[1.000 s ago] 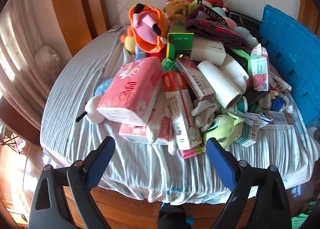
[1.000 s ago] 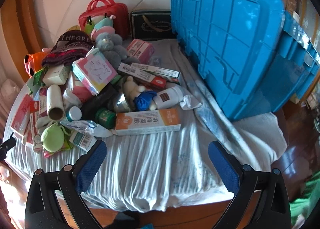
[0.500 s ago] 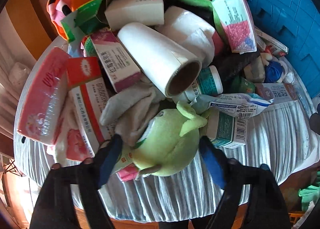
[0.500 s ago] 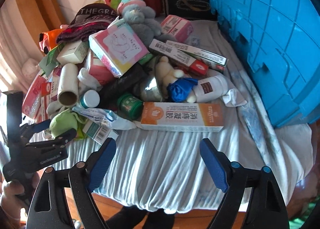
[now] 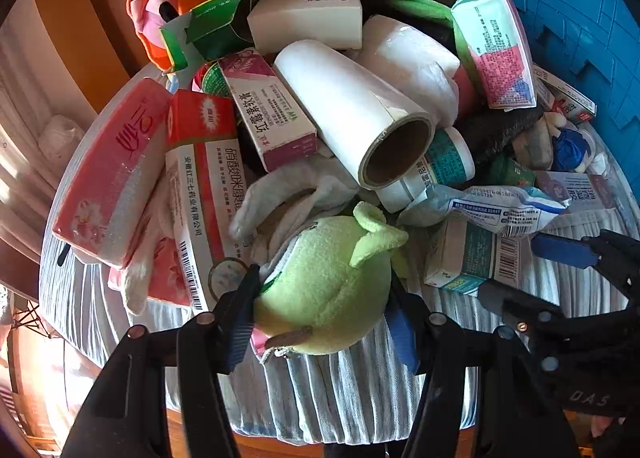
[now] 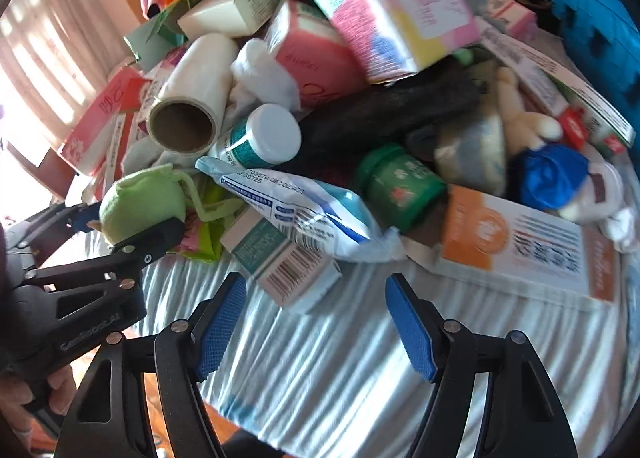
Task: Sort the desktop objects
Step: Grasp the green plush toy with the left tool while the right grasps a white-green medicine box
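Left gripper [image 5: 320, 310] clamps the green plush [image 5: 328, 282]; lift it straight out. Right gripper [image 6: 316, 322], jaws just narrowing and empty, needs squaring on the teal-white box [image 6: 280, 262].

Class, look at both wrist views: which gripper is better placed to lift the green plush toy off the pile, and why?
Left. The left gripper already has its fingers on either side of the green plush toy, pressing it. The right gripper hangs open over bare cloth, nothing between its fingers, nearer the small barcode box.
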{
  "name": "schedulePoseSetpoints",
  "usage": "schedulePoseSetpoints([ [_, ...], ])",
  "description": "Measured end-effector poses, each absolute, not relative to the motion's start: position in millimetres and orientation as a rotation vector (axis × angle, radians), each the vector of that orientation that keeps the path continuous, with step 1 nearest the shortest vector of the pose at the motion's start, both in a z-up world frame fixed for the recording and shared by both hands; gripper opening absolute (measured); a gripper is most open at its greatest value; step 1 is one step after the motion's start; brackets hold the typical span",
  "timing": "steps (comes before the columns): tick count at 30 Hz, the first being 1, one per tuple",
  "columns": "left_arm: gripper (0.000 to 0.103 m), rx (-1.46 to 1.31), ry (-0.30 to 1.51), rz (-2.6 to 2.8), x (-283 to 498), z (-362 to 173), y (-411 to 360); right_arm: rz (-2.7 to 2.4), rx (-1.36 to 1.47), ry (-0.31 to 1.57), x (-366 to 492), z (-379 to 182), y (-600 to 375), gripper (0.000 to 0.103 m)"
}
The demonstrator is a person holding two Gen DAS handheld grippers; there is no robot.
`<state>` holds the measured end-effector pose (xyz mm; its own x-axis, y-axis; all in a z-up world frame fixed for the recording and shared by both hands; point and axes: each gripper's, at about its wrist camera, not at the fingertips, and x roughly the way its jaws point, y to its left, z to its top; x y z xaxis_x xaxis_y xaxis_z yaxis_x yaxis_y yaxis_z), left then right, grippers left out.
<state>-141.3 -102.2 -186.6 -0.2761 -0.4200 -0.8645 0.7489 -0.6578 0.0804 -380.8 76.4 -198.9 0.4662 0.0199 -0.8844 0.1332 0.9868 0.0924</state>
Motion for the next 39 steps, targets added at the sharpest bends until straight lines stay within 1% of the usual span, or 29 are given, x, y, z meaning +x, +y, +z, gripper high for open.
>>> schedulePoseSetpoints([
  [4, 0.056, 1.185, 0.47, -1.972, -143.6, -187.5, -107.6, -0.041, 0.152, 1.07, -365.9, -208.6, 78.2, 0.072],
  [5, 0.056, 1.183, 0.47, -1.973, -144.3, -187.1, -107.2, -0.03, 0.155, 1.069, -364.3, -209.7, 77.8, 0.071],
  [7, 0.057, 1.188, 0.464, -1.969, -146.7, -186.1, -105.3, 0.0, 0.16, 1.075, -363.5, -211.5, 80.2, 0.054],
  [9, 0.057, 1.194, 0.478, -1.963, -147.5, -183.3, -103.8, 0.008, 0.123, 1.095, -366.1, -212.1, 89.3, 0.045],
  [11, 0.057, 1.186, 0.507, -1.963, -145.8, -175.3, -101.5, 0.032, 0.129, 1.102, -373.1, -207.2, 95.0, 0.041],
  [17, 0.057, 1.135, 0.486, -1.988, -146.7, -139.2, -89.6, 0.018, 0.135, 1.026, -394.0, -165.3, 96.7, 0.038],
  [20, 0.057, 1.147, 0.479, -1.982, -151.9, -141.2, -100.4, -0.005, 0.125, 1.045, -390.0, -165.6, 94.7, 0.038],
  [22, 0.057, 1.172, 0.483, -1.972, -155.8, -152.5, -94.2, -0.003, 0.154, 1.072, -389.1, -165.2, 91.7, 0.038],
  [25, 0.057, 1.211, 0.504, -1.944, -156.3, -169.4, -97.5, -0.005, 0.181, 1.089, -385.9, -174.7, 92.4, 0.049],
  [26, 0.057, 1.218, 0.51, -1.931, -156.4, -173.7, -98.8, -0.003, 0.192, 1.088, -383.5, -177.4, 93.0, 0.059],
  [28, 0.057, 1.228, 0.524, -1.915, -156.7, -180.0, -102.2, -0.004, 0.188, 1.091, -375.6, -184.0, 95.7, 0.071],
  [29, 0.057, 1.228, 0.528, -1.914, -157.3, -181.3, -103.5, -0.011, 0.183, 1.095, -371.5, -188.4, 97.6, 0.071],
  [32, 0.057, 1.228, 0.522, -1.913, -162.7, -181.7, -105.6, -0.02, 0.185, 1.097, -364.5, -191.0, 99.2, 0.066],
  [34, 0.057, 1.226, 0.535, -1.921, -166.0, -178.6, -105.9, -0.035, 0.161, 1.108, -363.7, -186.4, 104.0, 0.065],
  [37, 0.057, 1.192, 0.54, -1.948, -169.2, -160.8, -103.1, -0.034, 0.154, 1.086, -373.0, -164.7, 111.0, 0.065],
  [39, 0.057, 1.135, 0.52, -1.984, -171.7, -138.2, -99.9, -0.044, 0.156, 1.034, -378.9, -137.3, 113.1, 0.065],
])
